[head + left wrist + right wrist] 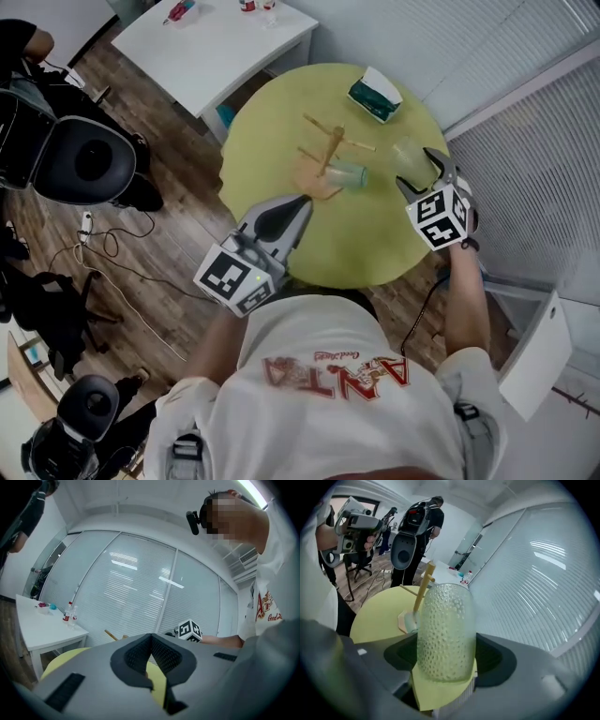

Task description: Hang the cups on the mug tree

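Round yellow desk (375, 248) at centre, teal tissue box (375, 96) near its upper rim, white desk (216, 47) upper left bearing bottles (70, 613), black chair (84, 161) at left, cables (108, 246) on wood floor (183, 211).

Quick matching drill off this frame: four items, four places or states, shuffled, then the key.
Items
1. dimpled cup
2. other cup
3. tissue box
4. left gripper

Places or states
A. fingers together, nothing between them
B. held between the fingers of the right gripper
C. near the far edge of the round table
D. at the base of the mug tree

Pairs: 1-B, 2-D, 3-C, 4-A
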The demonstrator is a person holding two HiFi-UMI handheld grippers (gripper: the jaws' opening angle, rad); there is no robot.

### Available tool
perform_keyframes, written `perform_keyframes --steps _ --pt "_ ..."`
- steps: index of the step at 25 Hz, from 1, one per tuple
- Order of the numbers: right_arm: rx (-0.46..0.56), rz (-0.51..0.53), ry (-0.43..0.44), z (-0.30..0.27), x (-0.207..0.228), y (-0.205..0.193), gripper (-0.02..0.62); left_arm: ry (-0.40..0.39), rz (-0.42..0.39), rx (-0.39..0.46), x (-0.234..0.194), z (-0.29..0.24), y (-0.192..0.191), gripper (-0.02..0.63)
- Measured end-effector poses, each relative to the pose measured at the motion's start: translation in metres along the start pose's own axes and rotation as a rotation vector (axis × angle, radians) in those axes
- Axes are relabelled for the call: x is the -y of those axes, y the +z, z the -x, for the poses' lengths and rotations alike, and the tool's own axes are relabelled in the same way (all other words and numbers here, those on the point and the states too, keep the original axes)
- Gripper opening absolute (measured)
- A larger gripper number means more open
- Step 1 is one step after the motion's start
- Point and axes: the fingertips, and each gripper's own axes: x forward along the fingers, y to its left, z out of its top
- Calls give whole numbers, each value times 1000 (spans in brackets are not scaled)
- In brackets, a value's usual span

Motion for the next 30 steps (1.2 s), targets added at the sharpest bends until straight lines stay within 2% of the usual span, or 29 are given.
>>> perform_keyframes --steps 11,20,24,30 --pt "-141 197 67 -13 -33 38 331 -29 6 8 -16 26 0 9" --pt "-307 379 54 -24 -42 51 332 -50 23 14 -23 43 1 9" --pt "-341 415 65 -30 -48 54 333 -51 24 14 -26 50 1 9" --pt "-369 446 33 -36 -45 55 333 -49 23 7 -27 56 0 9"
